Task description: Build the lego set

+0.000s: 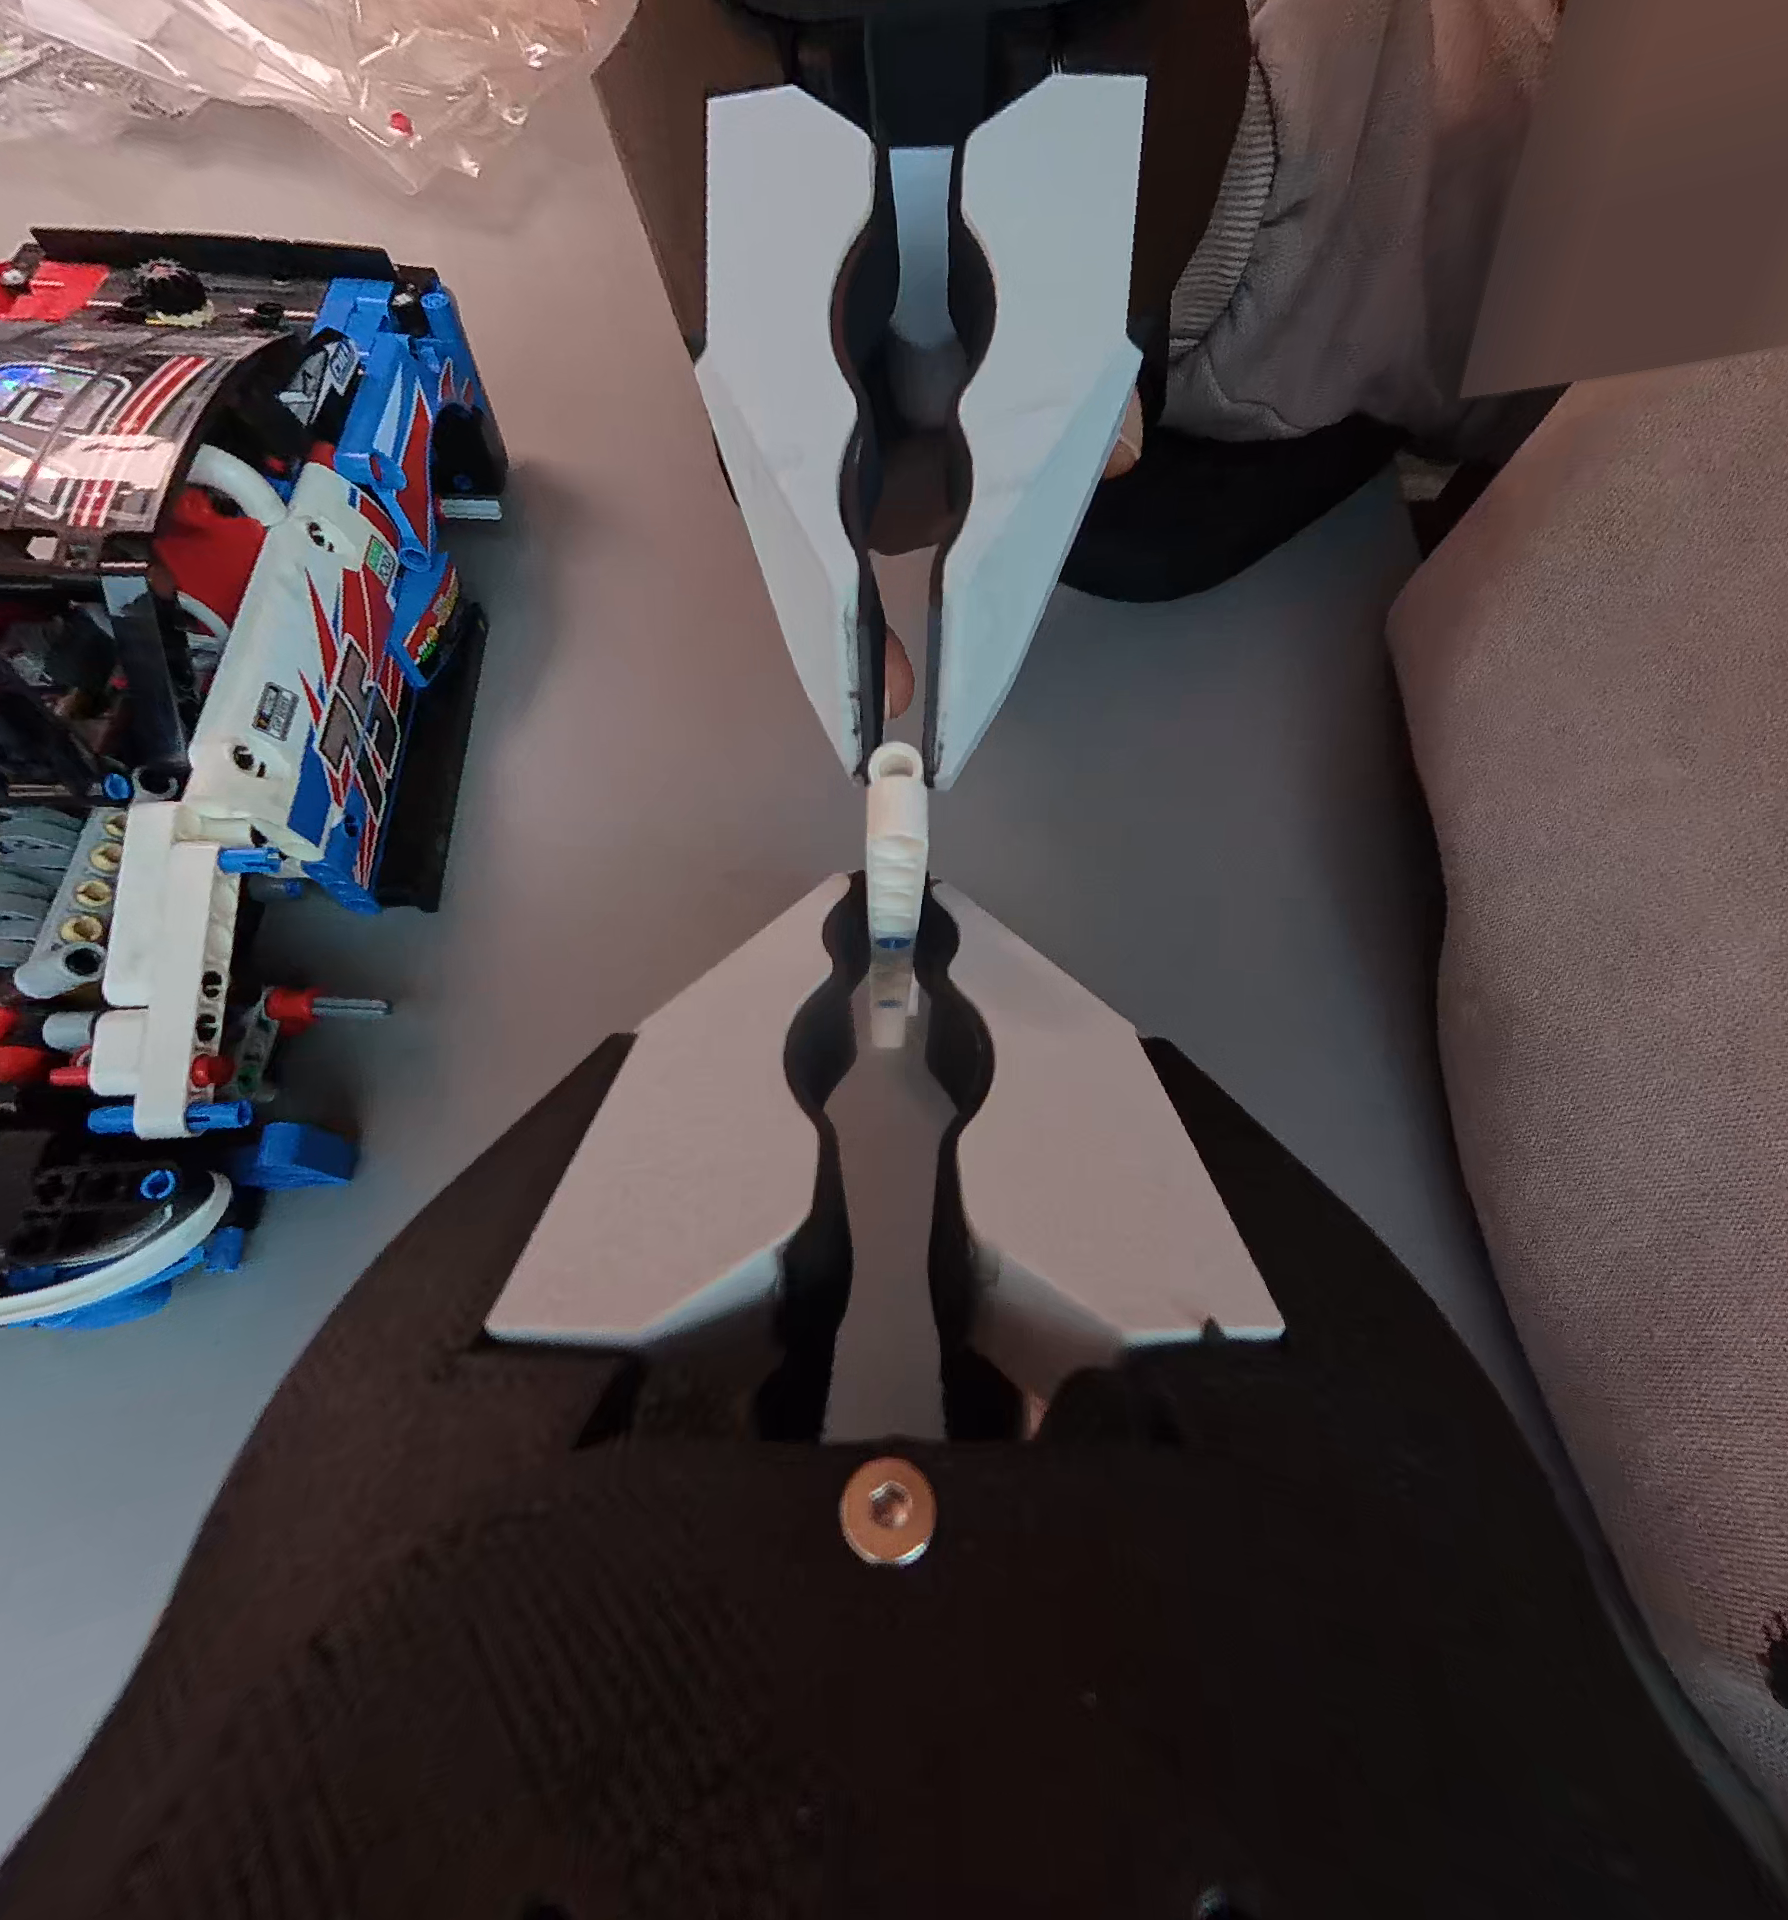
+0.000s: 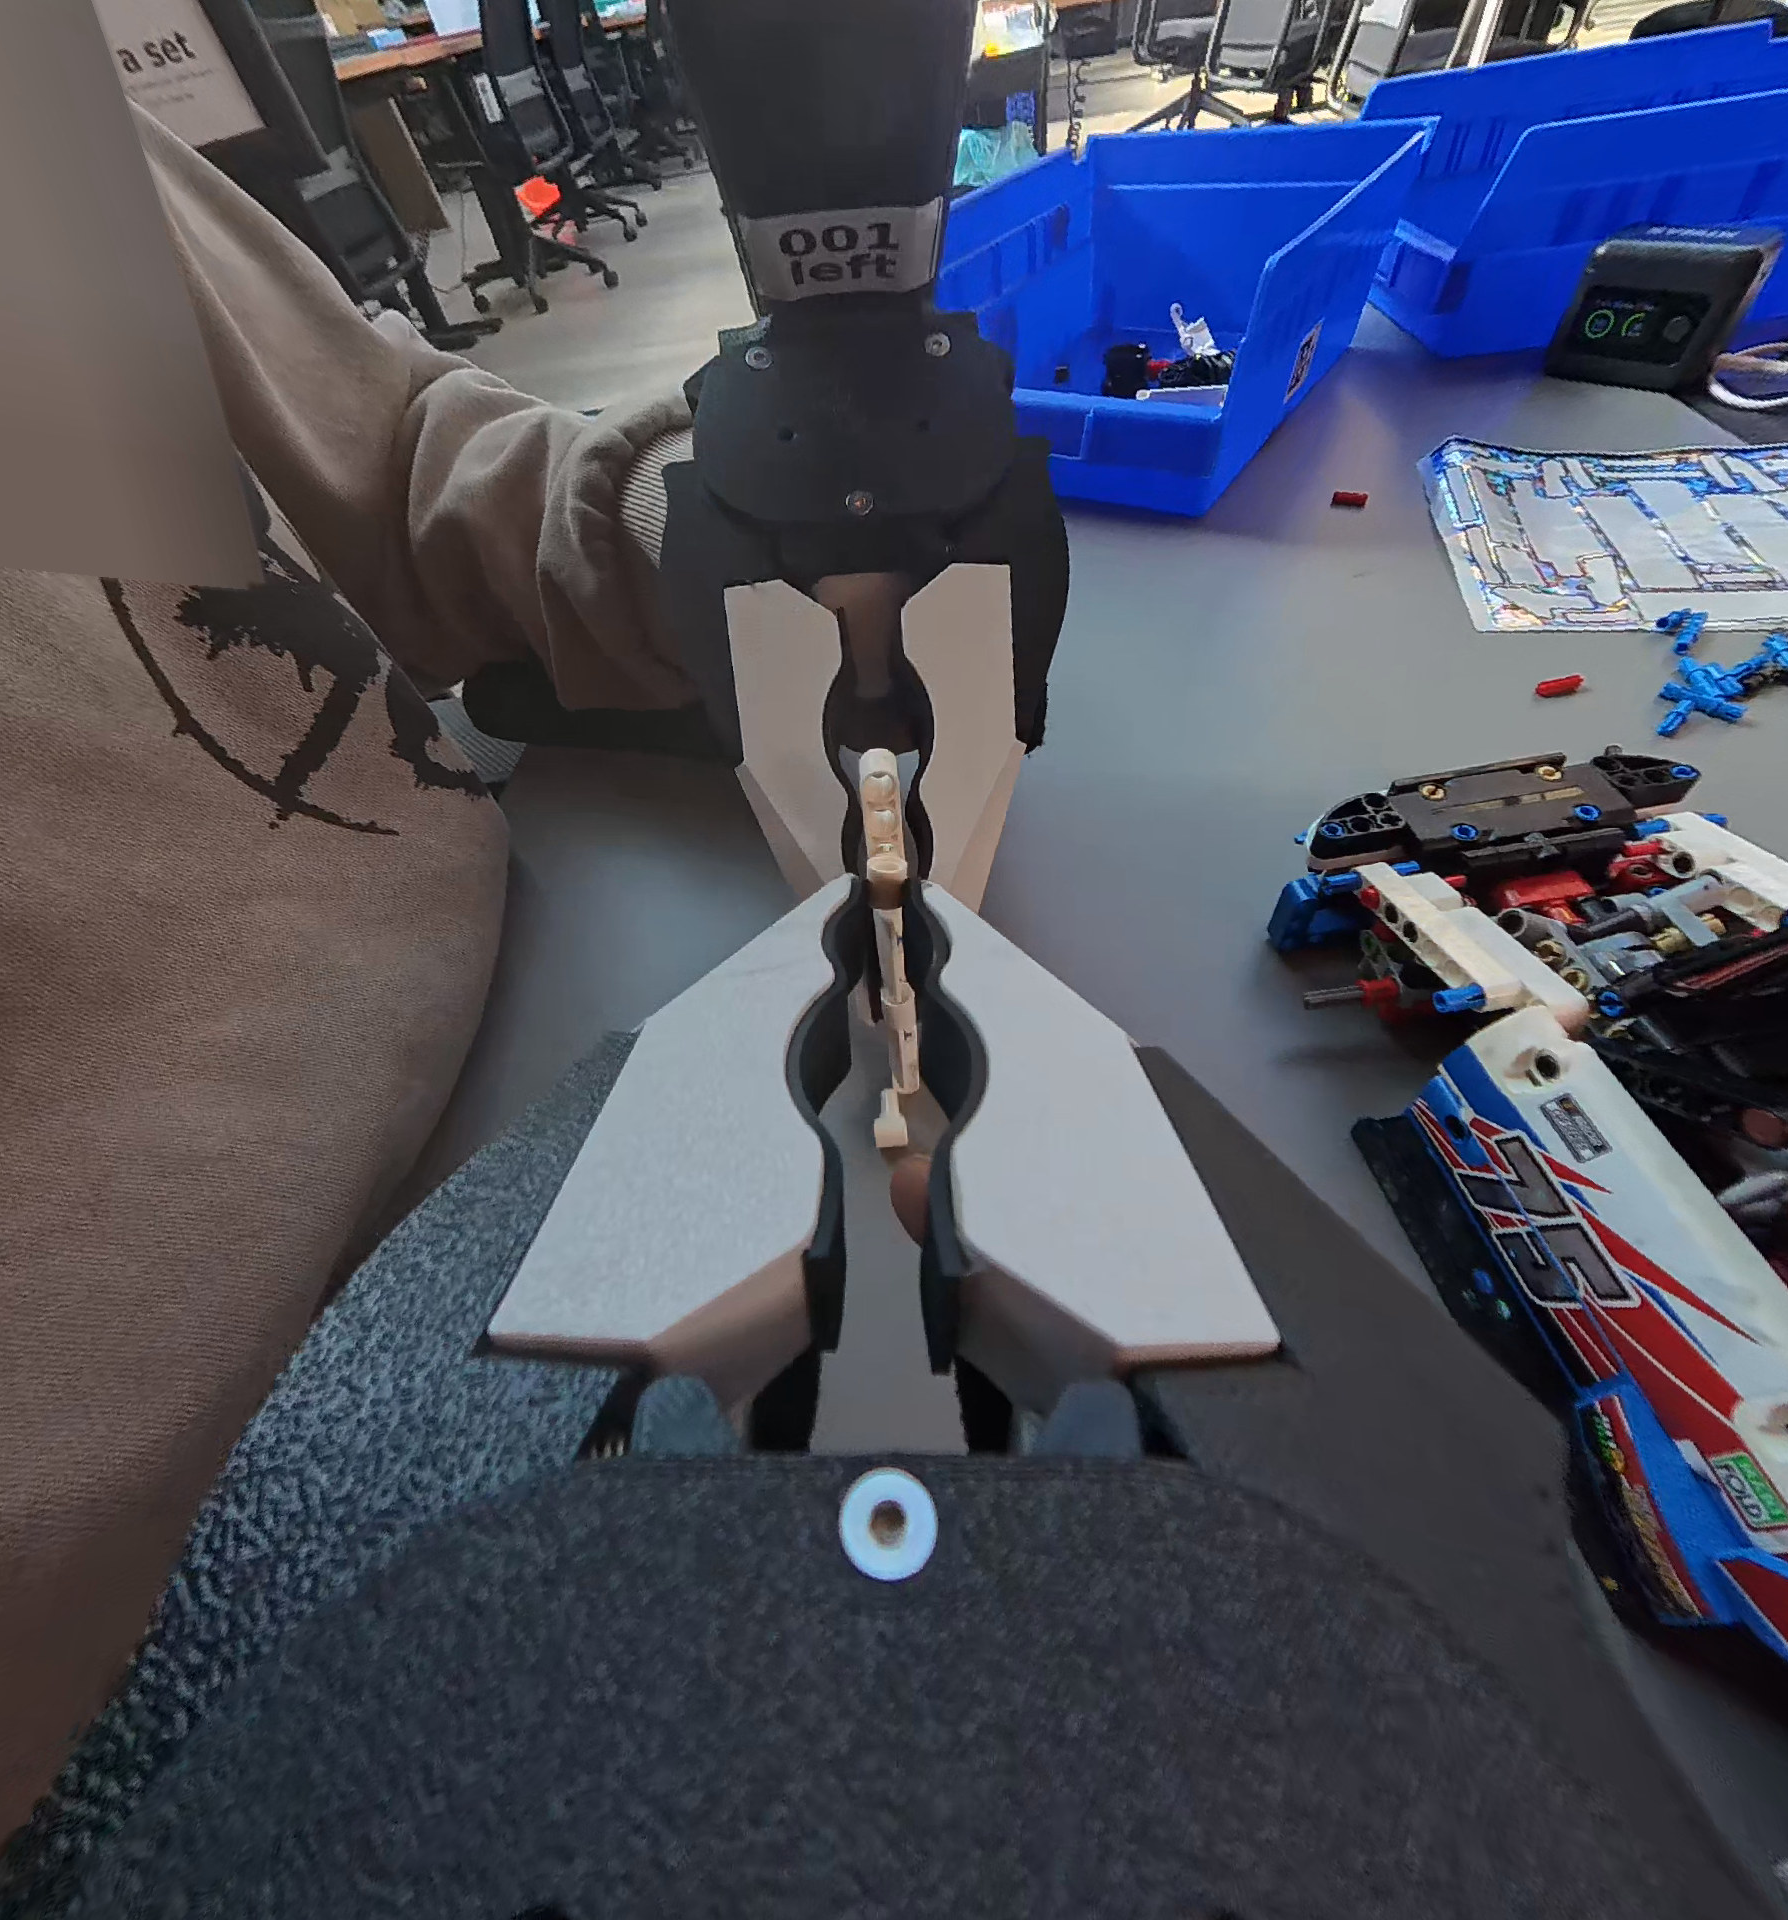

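A slim white Lego piece [image 1: 895,842] with small blue marks is held in the air between the two grippers, which face each other tip to tip. My left gripper [image 1: 890,888] is shut on one end of it. My right gripper [image 1: 895,774] is shut on the other end. In the right wrist view the same piece [image 2: 882,821] runs from my right gripper [image 2: 885,888] into the left gripper [image 2: 888,862]. The partly built blue, white and red Lego car [image 1: 194,727] lies on the grey table beside them; it also shows in the right wrist view [image 2: 1596,1039].
A person's beige sweatshirt [image 2: 142,1039] fills the near side. Blue bins [image 2: 1181,312], a sticker sheet [image 2: 1648,530], loose blue pins [image 2: 1721,686], a small red piece [image 2: 1558,686] and a black device [image 2: 1659,301] lie on the table. Clear plastic bags [image 1: 298,73] lie beyond the car. Both grippers' tips are close together, under 4 cm apart.
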Motion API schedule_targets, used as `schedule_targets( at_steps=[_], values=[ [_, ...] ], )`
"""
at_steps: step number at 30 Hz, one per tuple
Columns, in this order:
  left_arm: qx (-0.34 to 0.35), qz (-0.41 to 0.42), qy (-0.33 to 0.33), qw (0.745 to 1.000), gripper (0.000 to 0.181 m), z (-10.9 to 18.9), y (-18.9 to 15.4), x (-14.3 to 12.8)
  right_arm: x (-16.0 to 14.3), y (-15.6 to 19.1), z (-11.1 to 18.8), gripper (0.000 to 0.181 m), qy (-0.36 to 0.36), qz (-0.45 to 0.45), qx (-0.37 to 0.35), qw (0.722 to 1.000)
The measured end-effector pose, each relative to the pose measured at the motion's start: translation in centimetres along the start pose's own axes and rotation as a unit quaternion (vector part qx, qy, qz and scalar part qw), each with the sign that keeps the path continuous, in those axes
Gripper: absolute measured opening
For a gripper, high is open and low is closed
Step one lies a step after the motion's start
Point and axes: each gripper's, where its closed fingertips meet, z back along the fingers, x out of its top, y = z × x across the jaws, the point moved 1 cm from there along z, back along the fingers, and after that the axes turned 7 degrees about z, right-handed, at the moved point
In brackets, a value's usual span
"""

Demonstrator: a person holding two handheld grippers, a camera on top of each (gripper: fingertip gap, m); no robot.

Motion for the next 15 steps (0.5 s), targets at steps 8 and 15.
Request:
schedule_targets(
  at_steps=[8, 15],
  values=[
    [-0.011, 0.020, 0.011, 1.000, 0.006, -0.39, -0.33, 0.17, -0.19, 0.26, -0.25, 0.004, 0.004, -0.002, 0.008, 1.000],
    [0.029, -0.019, 0.095, 0.995, 0.005, -0.66, 0.02, 0.34, -0.09, 0.34, -0.24, 0.004, 0.063, 0.060, -0.004, 0.996]
  ],
)
